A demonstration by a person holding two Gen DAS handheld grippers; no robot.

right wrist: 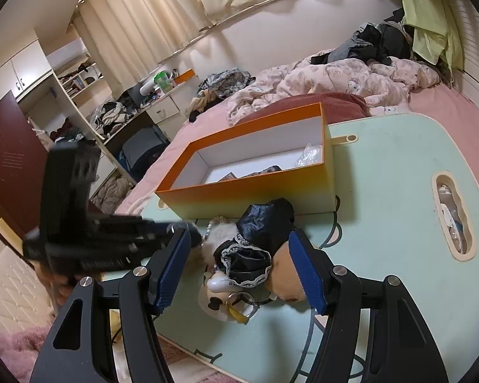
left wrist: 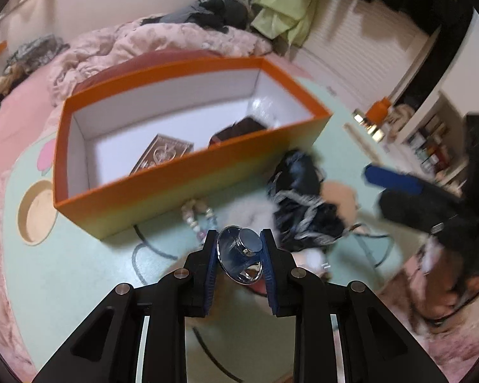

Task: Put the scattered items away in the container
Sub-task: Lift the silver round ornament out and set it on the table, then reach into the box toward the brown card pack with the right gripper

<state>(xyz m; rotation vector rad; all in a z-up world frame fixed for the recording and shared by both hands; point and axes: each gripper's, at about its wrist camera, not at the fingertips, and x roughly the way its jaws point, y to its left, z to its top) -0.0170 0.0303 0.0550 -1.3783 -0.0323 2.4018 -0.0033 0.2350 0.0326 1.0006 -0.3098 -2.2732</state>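
My left gripper (left wrist: pixel 239 239) is shut on a shiny round metal piece (left wrist: pixel 241 253) and holds it above the pale green table, just in front of the orange box (left wrist: pixel 188 188). The box is open; a brown patterned card box (left wrist: pixel 163 156) and a dark item (left wrist: pixel 239 129) lie inside. My right gripper (right wrist: pixel 239 249) is open, its blue pads either side of a plush doll in a black lace dress (right wrist: pixel 255 249) lying on the table. The left gripper shows blurred at the left of the right wrist view (right wrist: pixel 89 233). A bead string (left wrist: pixel 198 220) lies by the box.
The green table (right wrist: pixel 383 191) sits on a pink bed with a crumpled quilt (right wrist: pixel 351 83) and clothes. A slot-shaped handle cutout (right wrist: pixel 452 220) is at the table's right end. A key ring (right wrist: pixel 239 303) lies by the doll. Shelves and a desk stand beyond.
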